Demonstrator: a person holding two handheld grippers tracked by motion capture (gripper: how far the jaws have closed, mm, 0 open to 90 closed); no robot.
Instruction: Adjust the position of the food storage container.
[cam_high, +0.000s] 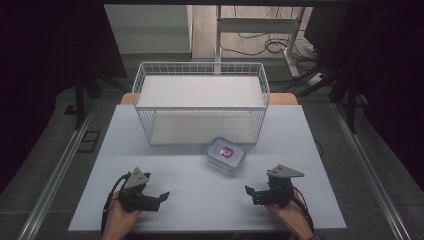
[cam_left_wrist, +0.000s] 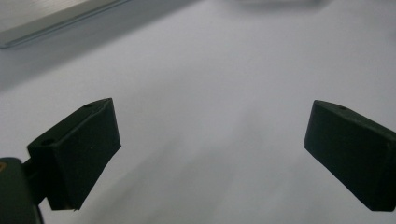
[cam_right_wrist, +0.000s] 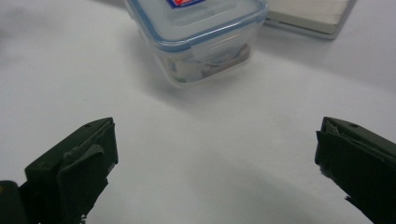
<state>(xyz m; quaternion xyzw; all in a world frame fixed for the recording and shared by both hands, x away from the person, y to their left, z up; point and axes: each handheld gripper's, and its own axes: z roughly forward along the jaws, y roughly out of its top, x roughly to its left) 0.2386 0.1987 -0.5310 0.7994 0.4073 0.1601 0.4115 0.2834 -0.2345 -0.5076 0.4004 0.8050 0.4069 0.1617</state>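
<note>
- Left gripper (cam_high: 159, 199) rests low on the desk (cam_high: 190, 195), jaws spread wide, nothing between them
- Right gripper (cam_high: 251, 194) likewise gapes empty; the lidded clear container (cam_high: 226, 154) sits ahead, just before the wire basket (cam_high: 200, 102)

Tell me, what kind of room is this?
Probably a lab or workshop for recording tests. A plain white table stands among dark curtains, cables lie on the floor behind, and each hand holds a gripper tool, left gripper, right gripper.
</note>
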